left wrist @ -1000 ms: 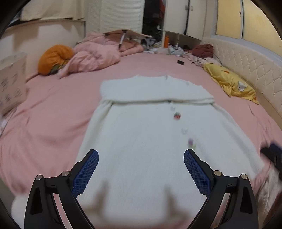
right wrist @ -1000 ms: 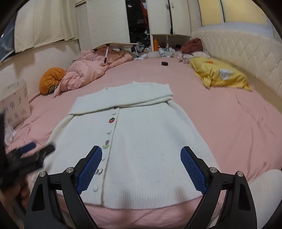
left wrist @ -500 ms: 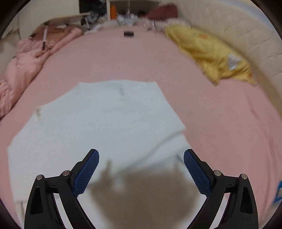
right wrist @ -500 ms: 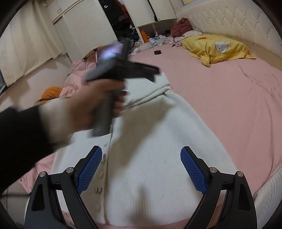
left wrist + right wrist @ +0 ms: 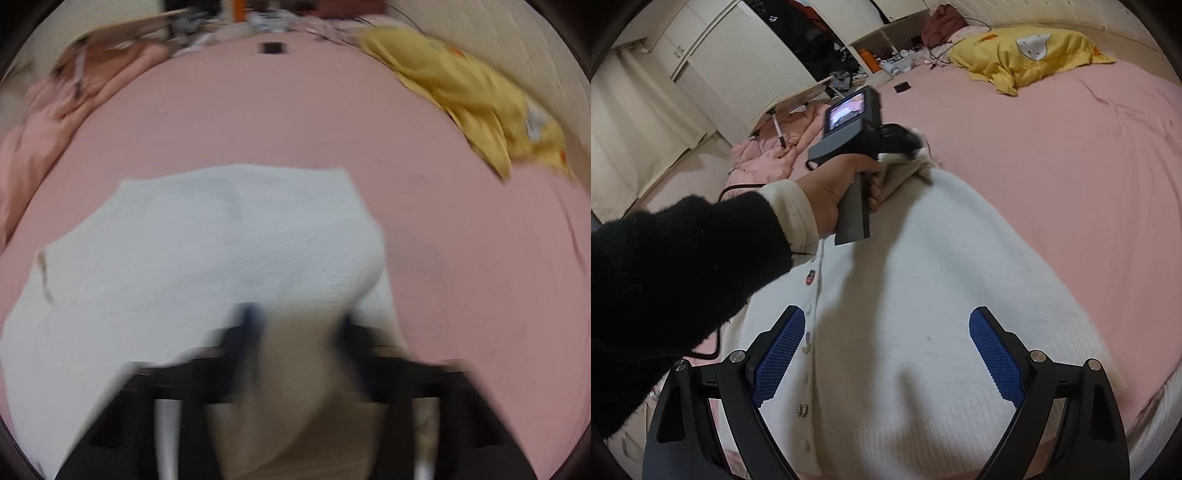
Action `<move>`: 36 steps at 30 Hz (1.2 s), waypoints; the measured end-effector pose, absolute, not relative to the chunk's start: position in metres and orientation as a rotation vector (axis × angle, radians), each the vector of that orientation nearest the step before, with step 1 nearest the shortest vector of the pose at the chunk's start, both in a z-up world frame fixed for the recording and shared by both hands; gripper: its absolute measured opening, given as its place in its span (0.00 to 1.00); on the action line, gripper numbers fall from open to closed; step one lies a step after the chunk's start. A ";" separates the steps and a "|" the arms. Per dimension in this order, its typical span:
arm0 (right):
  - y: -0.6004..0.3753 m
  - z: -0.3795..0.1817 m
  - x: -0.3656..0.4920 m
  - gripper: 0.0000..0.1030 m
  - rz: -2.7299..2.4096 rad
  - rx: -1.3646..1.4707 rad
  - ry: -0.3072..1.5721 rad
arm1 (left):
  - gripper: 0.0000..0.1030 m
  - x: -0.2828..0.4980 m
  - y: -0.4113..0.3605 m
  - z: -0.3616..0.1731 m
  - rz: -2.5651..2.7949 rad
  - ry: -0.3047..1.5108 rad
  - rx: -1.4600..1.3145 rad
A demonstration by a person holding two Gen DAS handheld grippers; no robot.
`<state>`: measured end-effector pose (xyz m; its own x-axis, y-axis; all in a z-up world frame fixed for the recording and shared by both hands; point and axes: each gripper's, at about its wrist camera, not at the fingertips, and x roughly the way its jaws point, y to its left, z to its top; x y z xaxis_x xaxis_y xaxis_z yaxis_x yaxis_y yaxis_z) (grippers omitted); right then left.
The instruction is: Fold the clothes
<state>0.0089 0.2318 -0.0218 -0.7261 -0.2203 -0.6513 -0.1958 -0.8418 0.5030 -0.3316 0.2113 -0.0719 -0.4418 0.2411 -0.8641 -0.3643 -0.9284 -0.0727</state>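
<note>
A white knit cardigan (image 5: pixel 923 277) with small coloured buttons lies flat on the pink bed (image 5: pixel 1071 166), its sleeves folded across the chest. In the right wrist view a hand (image 5: pixel 831 192) holds my left gripper (image 5: pixel 913 146), which is shut on a pinch of cardigan at the far right shoulder. The left wrist view is blurred: my left gripper (image 5: pixel 299 332) has white cardigan (image 5: pixel 221 240) bunched between its narrowed fingers. My right gripper (image 5: pixel 886 354) is open above the cardigan's lower half near the hem, holding nothing.
A yellow pillow (image 5: pixel 1027 51) lies at the bed's far right. A crumpled pink quilt (image 5: pixel 768 155) and a small folding table sit at the far left. A small black object (image 5: pixel 902 87) rests on the sheet beyond the cardigan. White wardrobes stand behind.
My left gripper went from open to shut on the cardigan's far right shoulder fabric, which now bunches up. The right gripper stays open near the hem.
</note>
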 end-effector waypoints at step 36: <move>0.150 -0.018 0.022 0.88 -3.011 1.222 -0.092 | 0.16 -0.143 -0.528 -0.019 3.334 -0.344 -1.598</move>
